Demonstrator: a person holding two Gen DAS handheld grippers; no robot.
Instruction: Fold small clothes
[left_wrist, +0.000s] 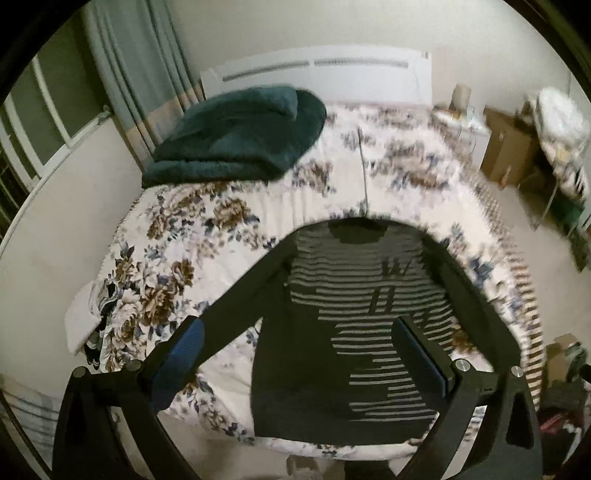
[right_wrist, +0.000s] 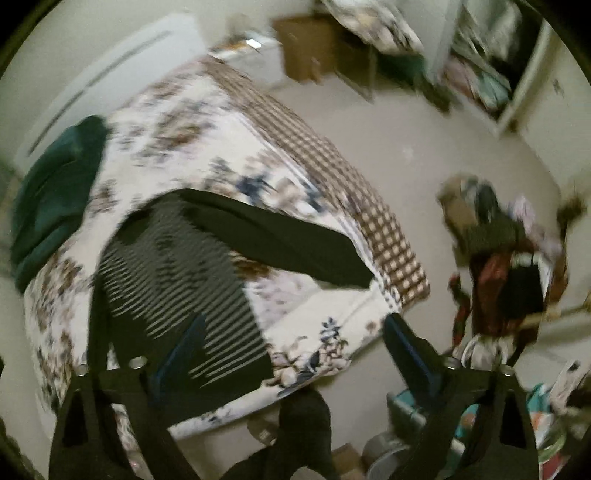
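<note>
A small black top with grey stripes lies spread flat on the flower-patterned bed cover, its long black sleeves stretched out to both sides. My left gripper hovers open above the top's lower half, with nothing between its blue-padded fingers. In the right wrist view the same striped top lies at the left, with one black sleeve reaching toward the bed's corner. My right gripper stands open over that corner, above the hem, and holds nothing.
A folded dark green blanket lies at the bed's far left, by a white headboard. To the right of the bed are a brown cabinet, a heap of clothes on the floor and open shelves. Boxes and clutter sit near the bed's foot.
</note>
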